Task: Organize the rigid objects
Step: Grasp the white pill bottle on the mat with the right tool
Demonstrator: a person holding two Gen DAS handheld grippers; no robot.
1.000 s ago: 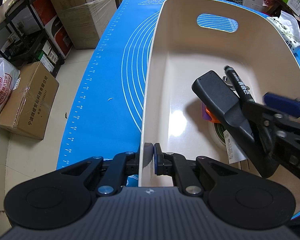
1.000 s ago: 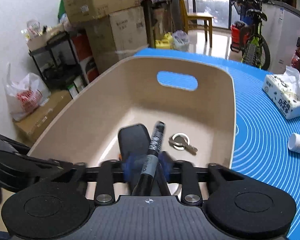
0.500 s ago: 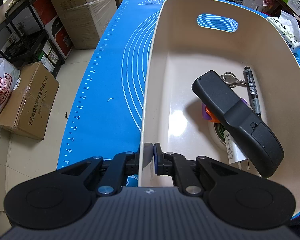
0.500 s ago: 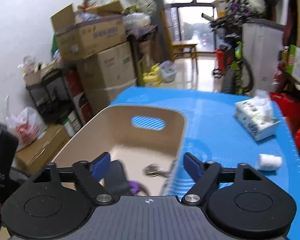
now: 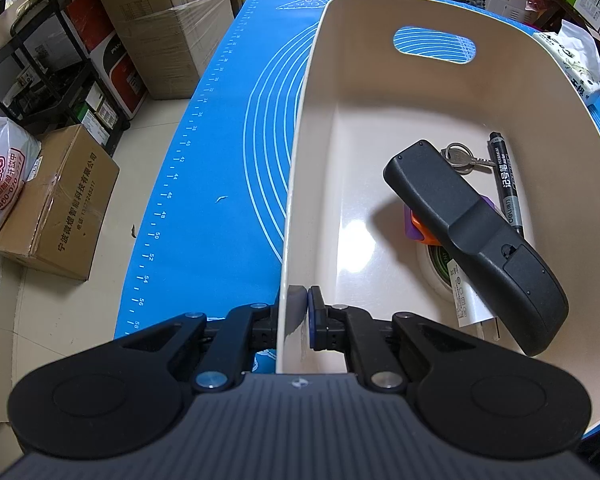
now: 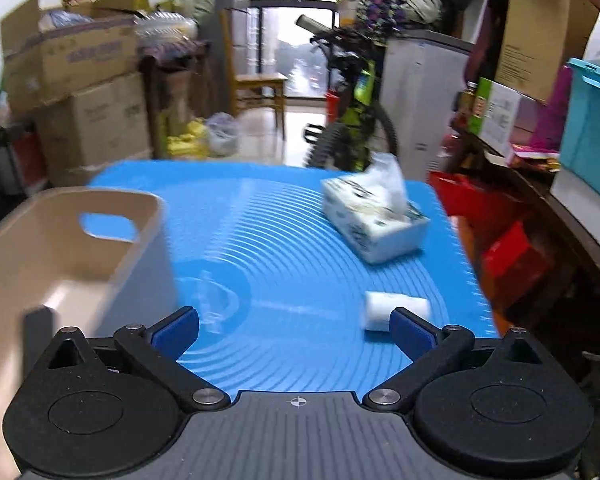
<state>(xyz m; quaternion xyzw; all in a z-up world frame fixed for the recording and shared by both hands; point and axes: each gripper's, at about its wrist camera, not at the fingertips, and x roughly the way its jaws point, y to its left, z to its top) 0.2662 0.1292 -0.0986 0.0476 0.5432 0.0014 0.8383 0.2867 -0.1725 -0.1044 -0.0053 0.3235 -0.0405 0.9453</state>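
Having just been opening, empty, the right gripper (image 6: 294,330) now faces the blue mat (image 6: 300,248), its marker (image 5: 506,184) lying inside the bin (image 5: 300,184), whose wall the left gripper (image 5: 302,312) clamps.

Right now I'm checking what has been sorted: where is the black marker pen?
In the left wrist view, the marker pen lies on the floor of the beige bin, along its right wall, beside the keys and the black remote.

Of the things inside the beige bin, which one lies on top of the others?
The black remote. It rests slanted across the orange-purple toy and tape roll; marker and key lie beside it.
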